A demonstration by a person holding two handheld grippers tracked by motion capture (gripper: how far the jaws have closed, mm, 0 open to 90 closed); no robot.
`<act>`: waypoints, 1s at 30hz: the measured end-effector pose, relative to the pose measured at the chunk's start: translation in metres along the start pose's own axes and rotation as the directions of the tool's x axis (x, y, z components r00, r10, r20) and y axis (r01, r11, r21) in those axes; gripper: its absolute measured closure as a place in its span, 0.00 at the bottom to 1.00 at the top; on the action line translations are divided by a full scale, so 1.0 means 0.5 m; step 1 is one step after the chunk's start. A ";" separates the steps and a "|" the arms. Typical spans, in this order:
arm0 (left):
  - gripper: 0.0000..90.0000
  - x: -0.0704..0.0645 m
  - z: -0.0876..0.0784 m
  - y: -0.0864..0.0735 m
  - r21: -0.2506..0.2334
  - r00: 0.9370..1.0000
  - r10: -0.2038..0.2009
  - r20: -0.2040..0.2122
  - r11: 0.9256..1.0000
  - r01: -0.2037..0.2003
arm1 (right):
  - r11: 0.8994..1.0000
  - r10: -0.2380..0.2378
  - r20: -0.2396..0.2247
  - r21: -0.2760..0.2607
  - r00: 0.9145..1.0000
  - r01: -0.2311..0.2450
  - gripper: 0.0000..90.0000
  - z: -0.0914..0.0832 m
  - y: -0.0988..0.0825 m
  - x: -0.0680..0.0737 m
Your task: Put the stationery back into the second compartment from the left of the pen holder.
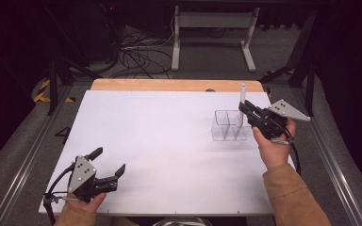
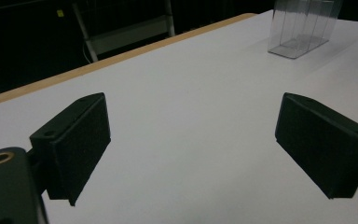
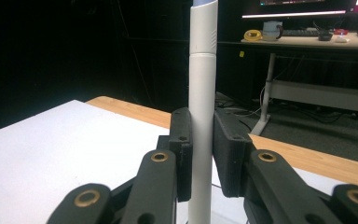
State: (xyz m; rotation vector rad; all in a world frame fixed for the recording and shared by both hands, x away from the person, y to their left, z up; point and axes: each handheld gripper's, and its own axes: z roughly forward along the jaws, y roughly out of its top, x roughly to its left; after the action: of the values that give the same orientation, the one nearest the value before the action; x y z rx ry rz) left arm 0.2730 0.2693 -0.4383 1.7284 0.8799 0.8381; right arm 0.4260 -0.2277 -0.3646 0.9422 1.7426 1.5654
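A white pen-like marker (image 1: 242, 101) stands upright at the right of the white table top, its lower end over the clear plastic divided box (image 1: 227, 126). My right gripper (image 1: 243, 110) is shut on the marker (image 3: 202, 112); both black jaws press its barrel from either side. Whether its tip touches the box floor is hidden. My left gripper (image 1: 109, 163) rests low at the near left of the table, held by a hand, jaws wide apart with nothing between them. Its black pads (image 2: 77, 144) frame bare table, with the clear box (image 2: 303, 25) far off at upper right.
The white board (image 1: 160, 141) lies on a wooden table whose far edge (image 1: 169, 85) shows beyond it. Behind the table are a desk frame (image 1: 212, 33) and loose cables on the floor. Metal rails run along both sides.
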 end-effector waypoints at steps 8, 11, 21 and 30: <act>0.12 0.000 0.001 0.000 0.007 1.000 0.003 0.005 1.000 -0.003 | 1.000 0.010 0.002 -0.003 1.000 -0.010 0.87 0.030 -0.012 -0.010; 0.12 0.000 0.001 -0.001 0.007 1.000 0.001 0.005 1.000 -0.001 | 1.000 -0.002 0.005 -0.005 1.000 0.003 0.87 0.042 -0.017 -0.010; 0.12 0.000 0.002 -0.001 0.007 1.000 -0.001 0.008 1.000 0.001 | 0.999 -0.044 0.038 0.010 0.998 0.044 0.87 0.071 -0.033 -0.012; 0.12 0.000 0.002 -0.001 0.007 1.000 -0.003 0.007 1.000 0.003 | 0.998 -0.037 0.054 0.045 0.998 0.035 0.87 0.088 -0.049 -0.020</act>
State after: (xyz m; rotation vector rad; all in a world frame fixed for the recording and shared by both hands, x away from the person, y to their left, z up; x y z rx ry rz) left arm 0.2738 0.2691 -0.4390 1.7346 0.8809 0.8272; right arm 0.4650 -0.2122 -0.3945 0.9607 1.7534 1.4704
